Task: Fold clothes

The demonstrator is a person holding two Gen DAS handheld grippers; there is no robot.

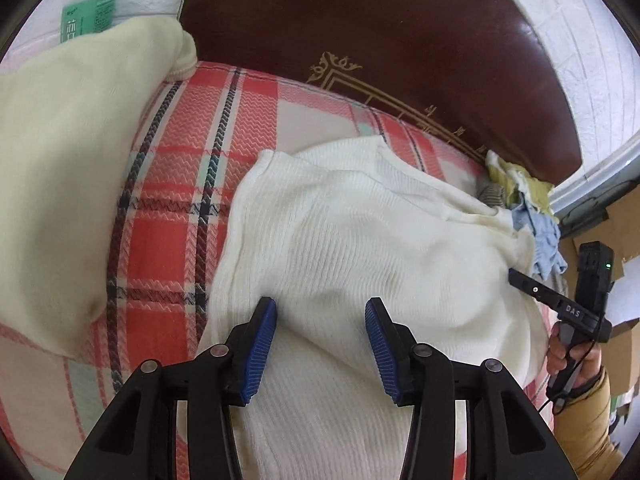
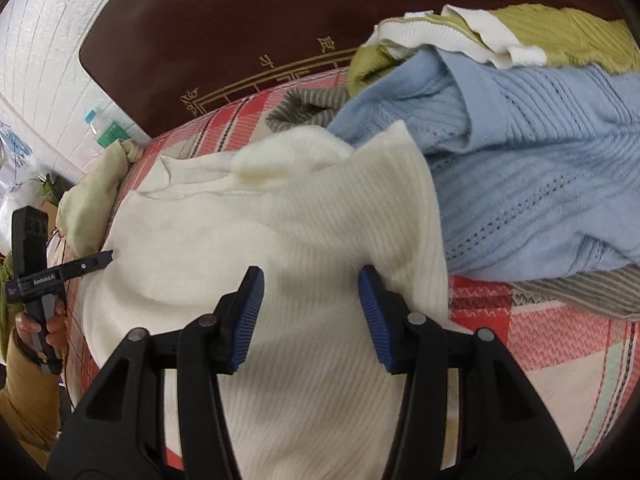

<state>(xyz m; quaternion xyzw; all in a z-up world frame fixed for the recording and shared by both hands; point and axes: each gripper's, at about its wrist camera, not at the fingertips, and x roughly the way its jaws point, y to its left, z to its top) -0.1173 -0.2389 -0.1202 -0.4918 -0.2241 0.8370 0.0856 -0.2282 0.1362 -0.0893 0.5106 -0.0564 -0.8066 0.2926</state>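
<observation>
A cream-white ribbed sweater point(image 1: 360, 220) point(image 2: 240, 240) lies spread and rumpled on a red plaid bed cover point(image 1: 180, 180) point(image 2: 540, 340). My left gripper point(image 1: 320, 308) hovers over the sweater's near part, its blue pads apart and pressing on nothing. My right gripper point(image 2: 311, 276) stands the same way, open above the sweater near its right edge. Each view also shows the other gripper from the side, held by a hand in a tan sleeve: the right gripper point(image 1: 516, 276) at the sweater's right edge, the left gripper point(image 2: 105, 257) at its left edge.
A pale yellow pillow-like bundle point(image 1: 60, 160) point(image 2: 88, 196) lies left of the sweater. To its right sits a clothes pile with a light blue knit point(image 2: 540, 160) point(image 1: 540, 236), an olive-green garment point(image 2: 560, 36) and a grey striped piece point(image 2: 304, 108). A dark brown headboard point(image 1: 380, 20) point(image 2: 240, 20) stands behind.
</observation>
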